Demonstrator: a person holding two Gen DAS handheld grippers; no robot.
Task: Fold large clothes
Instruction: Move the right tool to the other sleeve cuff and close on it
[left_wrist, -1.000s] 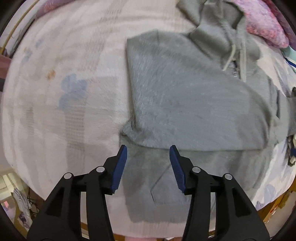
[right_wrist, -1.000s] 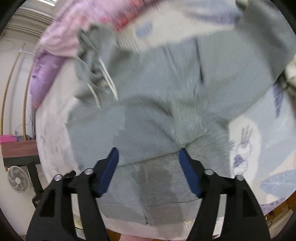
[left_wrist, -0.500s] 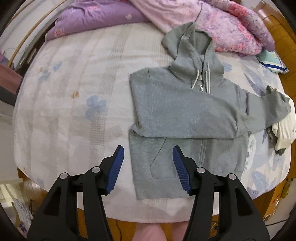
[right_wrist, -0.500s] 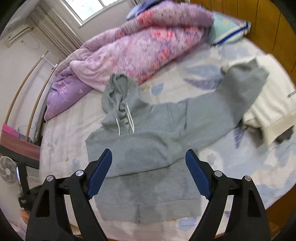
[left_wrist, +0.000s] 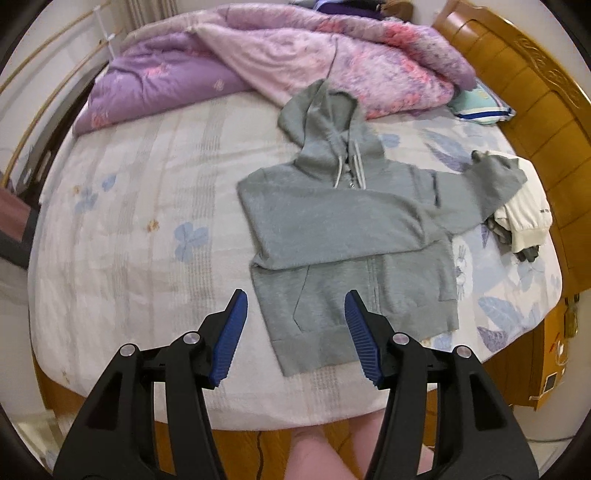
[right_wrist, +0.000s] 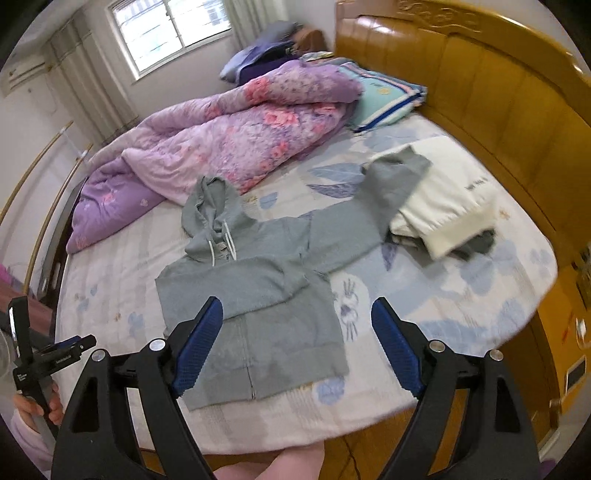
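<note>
Fingers (left_wrist: 236, 328) of both grippers spread wide, empty — held above the grey hoodie (left_wrist: 332, 221), pointing bedward.

A gray hoodie (left_wrist: 343, 229) lies flat on the bed, front side up, with its hood pointing to 12 o'clock. One sleeve is folded across its chest. The other sleeve sticks out toward 2 o'clock.

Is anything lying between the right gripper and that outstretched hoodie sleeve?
Nothing visible lies between the right hand-held gripper and the outstretched sleeve of the grey hoodie. The sleeve's cuff rests on the cream garment.
</note>
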